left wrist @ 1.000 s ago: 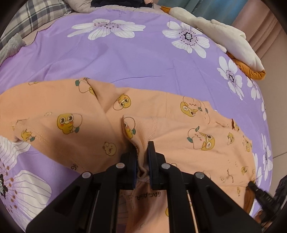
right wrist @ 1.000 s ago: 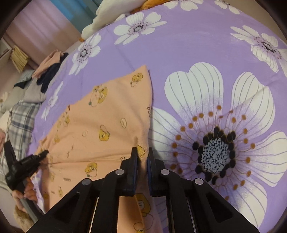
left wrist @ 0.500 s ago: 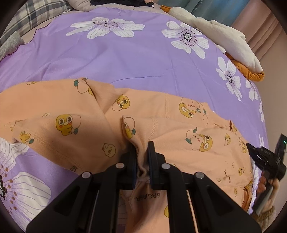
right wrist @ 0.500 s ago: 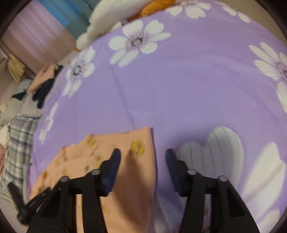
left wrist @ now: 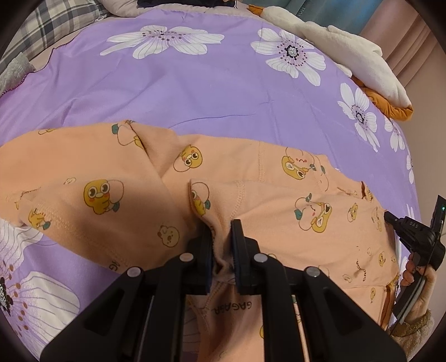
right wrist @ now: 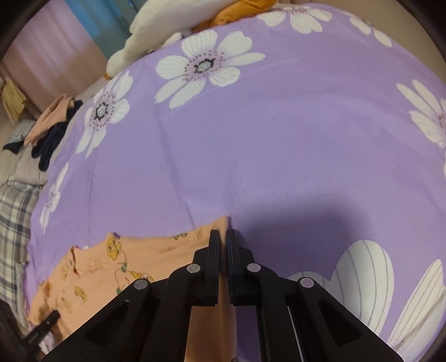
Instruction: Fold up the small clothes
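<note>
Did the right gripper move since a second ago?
Yes. The right gripper slid along the orange garment to its far corner, away from the big white flower it sat beside, toward the bare purple bedsheet.

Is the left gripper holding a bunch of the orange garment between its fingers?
Yes, the left gripper has a fold of the orange garment pinched between its two black fingers.

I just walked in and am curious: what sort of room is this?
Most likely a bedroom: a purple flowered bedspread covers a bed, a plaid pillow lies at its edge, and curtains hang behind.
</note>
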Demonstrator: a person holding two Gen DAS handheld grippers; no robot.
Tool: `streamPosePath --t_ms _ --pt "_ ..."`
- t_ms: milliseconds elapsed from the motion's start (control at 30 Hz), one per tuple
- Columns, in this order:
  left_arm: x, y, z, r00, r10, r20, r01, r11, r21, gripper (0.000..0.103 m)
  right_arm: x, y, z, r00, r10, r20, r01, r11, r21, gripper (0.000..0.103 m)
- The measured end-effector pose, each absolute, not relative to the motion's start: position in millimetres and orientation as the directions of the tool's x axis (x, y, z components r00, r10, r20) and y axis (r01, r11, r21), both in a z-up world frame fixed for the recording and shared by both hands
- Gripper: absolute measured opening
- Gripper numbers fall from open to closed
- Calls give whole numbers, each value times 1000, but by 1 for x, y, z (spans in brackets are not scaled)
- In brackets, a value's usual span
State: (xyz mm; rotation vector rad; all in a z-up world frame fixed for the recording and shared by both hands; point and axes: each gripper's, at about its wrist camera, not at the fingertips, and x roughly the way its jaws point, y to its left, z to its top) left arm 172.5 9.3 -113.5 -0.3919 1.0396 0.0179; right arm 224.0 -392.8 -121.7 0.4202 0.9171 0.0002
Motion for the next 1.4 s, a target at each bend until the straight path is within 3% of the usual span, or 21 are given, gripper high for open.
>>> streamPosePath --t_ms 133,200,267,300,333,600,633,667,700,900,1100,1300,1400 --pt "169 12 -108 517 -182 -837 -206 922 -328 14 213 -393 -106 605 147 -782 195 925 325 11" --pt "163 13 -103 529 -183 -829 -202 921 -333 15 198 -394 -96 627 149 -765 183 926 330 22" --pt "156 15 -95 548 -190 -815 -197 917 -347 23 177 -394 -88 643 157 -749 180 920 348 48" --pt "152 16 -91 556 -196 -807 -197 913 -358 26 168 -393 -86 649 166 -743 173 919 356 50" --pt "147 17 -88 565 -201 -800 -198 909 -367 30 157 -391 -86 652 177 -737 160 918 362 50" --pt "108 25 -71 602 -174 -780 -224 900 -374 30 113 -370 -120 589 252 -768 130 908 397 49" --pt "106 26 -70 604 -164 -780 -227 902 -366 30 112 -370 -121 591 248 -768 127 911 393 35" --pt "101 26 -67 611 -149 -778 -231 906 -355 30 112 -369 -122 591 250 -767 126 910 394 14" --pt "98 27 -66 614 -143 -776 -233 906 -352 30 111 -369 -121 594 279 -754 114 900 422 9" --pt "82 36 -61 632 -137 -763 -248 897 -367 32 99 -368 -103 645 244 -725 102 912 397 9" --pt "76 42 -61 633 -134 -762 -258 892 -370 35 108 -370 -130 593 205 -779 164 916 366 9" --pt "68 55 -60 645 -119 -755 -289 877 -384 54 107 -367 -118 592 164 -789 198 920 339 10" --pt "65 66 -56 654 -100 -750 -315 866 -389 69 100 -362 -97 623 109 -774 200 935 293 32"
